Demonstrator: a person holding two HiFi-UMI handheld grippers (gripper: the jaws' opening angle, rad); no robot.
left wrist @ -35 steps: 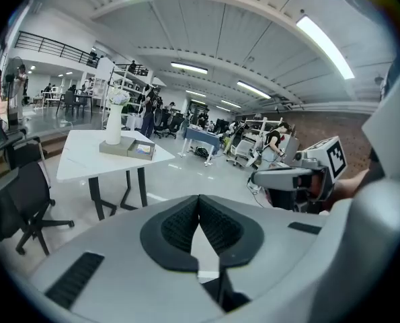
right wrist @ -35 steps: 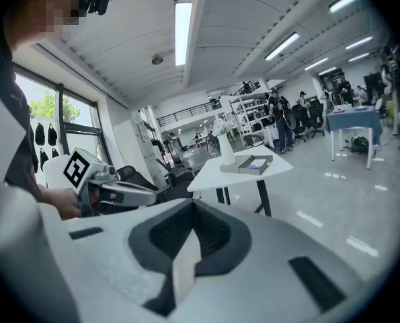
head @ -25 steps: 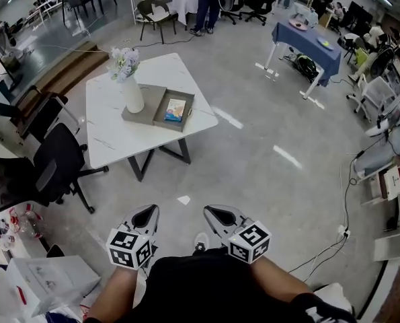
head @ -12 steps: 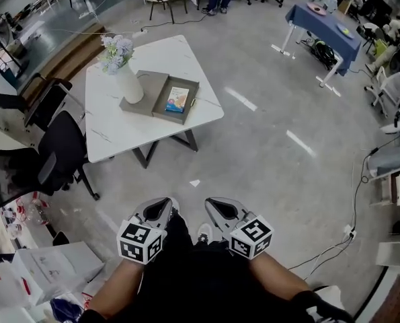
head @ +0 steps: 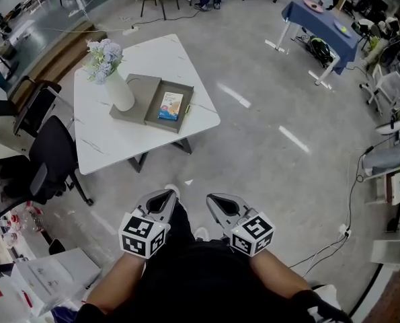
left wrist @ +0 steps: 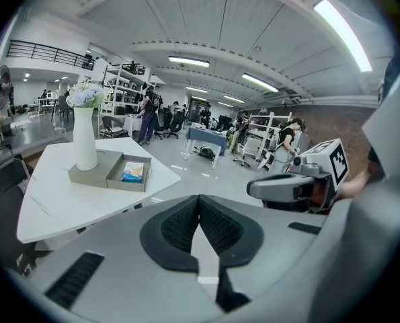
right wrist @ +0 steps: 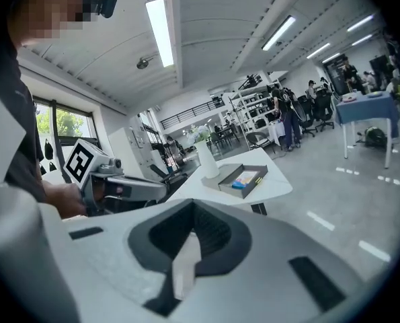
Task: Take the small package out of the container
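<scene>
The small package [head: 171, 105], blue and orange, lies flat in an open grey container [head: 181, 118] on a white table [head: 119, 140] well ahead of me. In the left gripper view the package [left wrist: 133, 172] sits in the container [left wrist: 124, 185] beside a white vase. The right gripper view shows the same package [right wrist: 245, 179] far off. My left gripper [head: 161, 200] and right gripper [head: 220, 204] are held side by side close to my body, over the floor, far short of the table. Both are shut with nothing between their jaws.
A white vase of flowers [head: 117, 89] stands on a grey lid [head: 134, 99] next to the container. Black office chairs [head: 42, 170] stand left of the table. A blue-covered table [head: 321, 22] is at the back right. Boxes [head: 48, 278] lie at lower left.
The table and container have drifted left and a little nearer in the head view as I walk towards them. Both grippers stay shut in front of my body.
</scene>
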